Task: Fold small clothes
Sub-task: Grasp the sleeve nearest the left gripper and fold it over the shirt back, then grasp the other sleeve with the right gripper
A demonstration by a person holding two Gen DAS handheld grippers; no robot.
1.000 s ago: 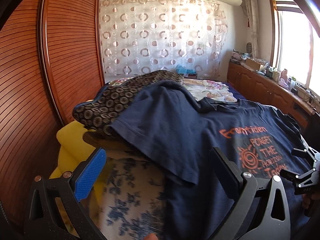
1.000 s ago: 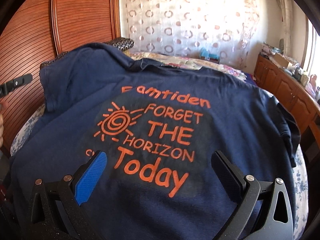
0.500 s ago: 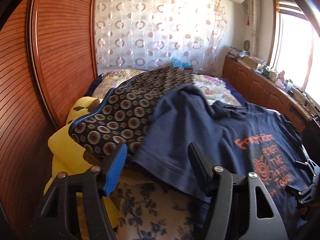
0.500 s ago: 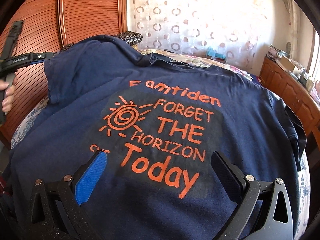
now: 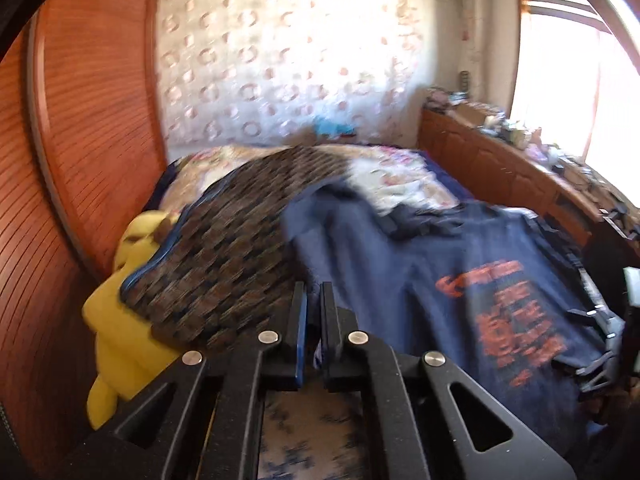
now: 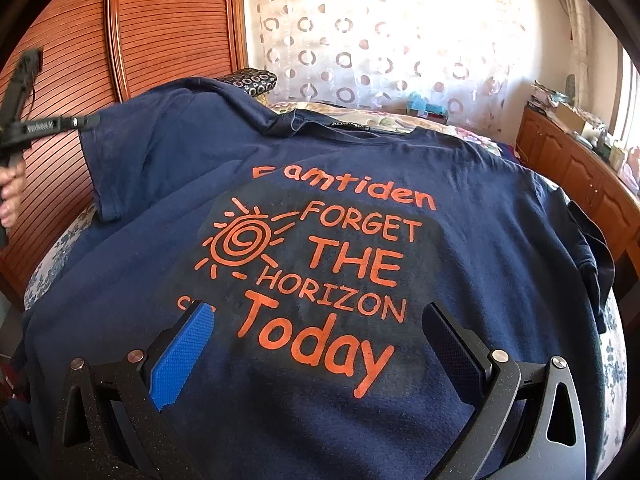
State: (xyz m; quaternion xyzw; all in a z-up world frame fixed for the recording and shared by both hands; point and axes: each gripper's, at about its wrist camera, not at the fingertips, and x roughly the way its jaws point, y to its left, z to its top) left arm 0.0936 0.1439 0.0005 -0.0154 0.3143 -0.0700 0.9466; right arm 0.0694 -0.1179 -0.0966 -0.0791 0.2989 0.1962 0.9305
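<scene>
My left gripper (image 5: 313, 312), lower centre of its frame, pinches the T-shirt (image 6: 460, 184) sleeve hem. My right gripper (image 6: 320, 344) gapes wide over the print; the sleeve lies upper left of it.

A wooden slatted wardrobe (image 5: 72, 152) fills the left of the frame. A ring-patterned curtain (image 5: 288, 64) hangs top centre. A brown patterned cushion (image 5: 224, 256) lies centre-left on a yellow pillow (image 5: 116, 320). A wooden cabinet (image 6: 576, 168) runs along the right edge.

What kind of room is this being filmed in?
Most likely a home bedroom: a bed with a floral cover, a louvred wooden wardrobe door, a patterned curtain, and a navy T-shirt spread for folding.
</scene>
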